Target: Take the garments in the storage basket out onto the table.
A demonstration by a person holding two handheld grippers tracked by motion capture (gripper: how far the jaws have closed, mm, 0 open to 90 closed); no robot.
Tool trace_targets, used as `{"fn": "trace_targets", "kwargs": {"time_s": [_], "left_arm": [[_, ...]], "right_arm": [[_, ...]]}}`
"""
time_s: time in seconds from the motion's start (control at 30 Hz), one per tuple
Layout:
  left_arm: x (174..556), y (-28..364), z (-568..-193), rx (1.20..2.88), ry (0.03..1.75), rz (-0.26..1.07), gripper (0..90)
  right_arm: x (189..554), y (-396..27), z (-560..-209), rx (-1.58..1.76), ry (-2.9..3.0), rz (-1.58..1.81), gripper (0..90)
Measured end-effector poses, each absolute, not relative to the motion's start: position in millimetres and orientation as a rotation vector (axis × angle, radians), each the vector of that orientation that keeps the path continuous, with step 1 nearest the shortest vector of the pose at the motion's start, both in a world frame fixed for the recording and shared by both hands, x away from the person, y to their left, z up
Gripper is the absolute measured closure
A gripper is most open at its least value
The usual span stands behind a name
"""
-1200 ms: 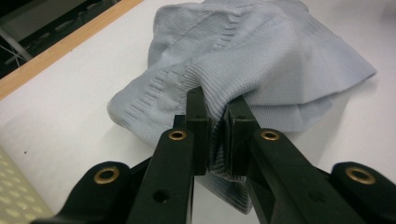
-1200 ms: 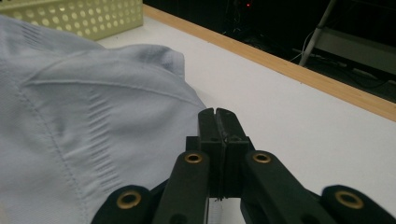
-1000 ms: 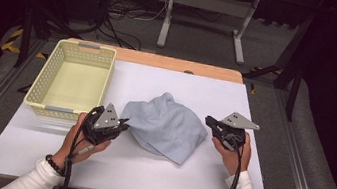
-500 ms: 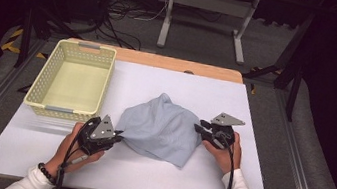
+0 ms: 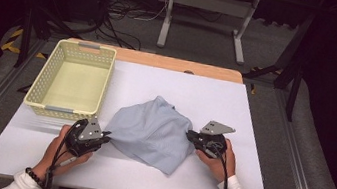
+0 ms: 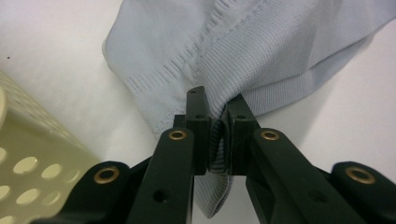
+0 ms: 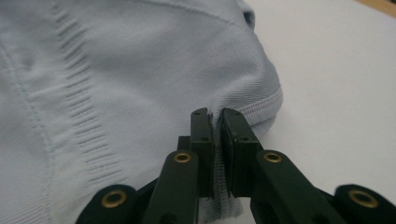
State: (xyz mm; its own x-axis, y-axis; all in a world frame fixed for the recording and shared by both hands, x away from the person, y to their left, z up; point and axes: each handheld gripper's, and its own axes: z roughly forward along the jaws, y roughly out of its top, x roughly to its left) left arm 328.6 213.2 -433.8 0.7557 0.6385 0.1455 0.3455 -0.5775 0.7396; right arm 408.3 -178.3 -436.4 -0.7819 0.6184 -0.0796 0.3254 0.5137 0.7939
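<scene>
A light blue knitted cloth (image 5: 153, 130) lies crumpled in the middle of the white table sheet (image 5: 197, 91). My left gripper (image 5: 105, 136) is shut on its left edge. In the left gripper view the jaws (image 6: 217, 105) pinch a fold of the ribbed hem, and the cloth (image 6: 261, 51) spreads out beyond them. My right gripper (image 5: 190, 136) is shut on the cloth's right edge, its jaws having just closed. The right gripper view shows the jaws (image 7: 217, 114) clamped on the stitched hem of the cloth (image 7: 140, 70). Both grippers sit low at the table.
A pale yellow perforated basket (image 5: 35, 90) stands empty at the back left, and its wall (image 6: 28, 154) is close beside the left gripper. White sheet lies bare behind and to the right of the cloth. Dark floor, cables and a stand lie beyond the table.
Both hands have come down and a little toward the table's near edge, with the right one shifting left. The cloth between them has sunk and spread flatter on the sheet.
</scene>
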Motion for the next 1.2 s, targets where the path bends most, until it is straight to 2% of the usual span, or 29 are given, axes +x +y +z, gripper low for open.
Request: {"fn": "trace_targets", "kwargs": {"time_s": [0.13,0.37,0.43,0.6,0.63,0.77,0.97,1.2], "left_arm": [[324,214,-429,2.2,0.726,0.529,80.0],[315,211,-418,2.119,0.711,0.533,66.5],[314,208,-415,2.093,0.704,0.523,65.2],[316,182,-415,2.074,0.696,0.486,52.8],[317,174,-416,2.079,0.685,0.492,44.6],[327,152,-427,2.105,0.702,0.454,38.5],[343,131,-446,2.162,0.722,0.421,38.9],[347,122,-461,2.22,0.759,0.427,52.7]], "right_arm": [[401,-181,-427,0.761,2.367,1.199,86.4],[386,-178,-407,0.714,2.312,1.273,87.2],[383,-178,-405,0.705,2.307,1.282,87.2],[369,-170,-397,0.658,2.303,1.319,87.2],[364,-164,-397,0.636,2.315,1.331,87.2],[359,-156,-402,0.617,2.344,1.321,87.1],[349,-142,-419,0.569,2.419,1.313,87.1],[344,-130,-438,0.53,2.494,1.28,86.8]]}}
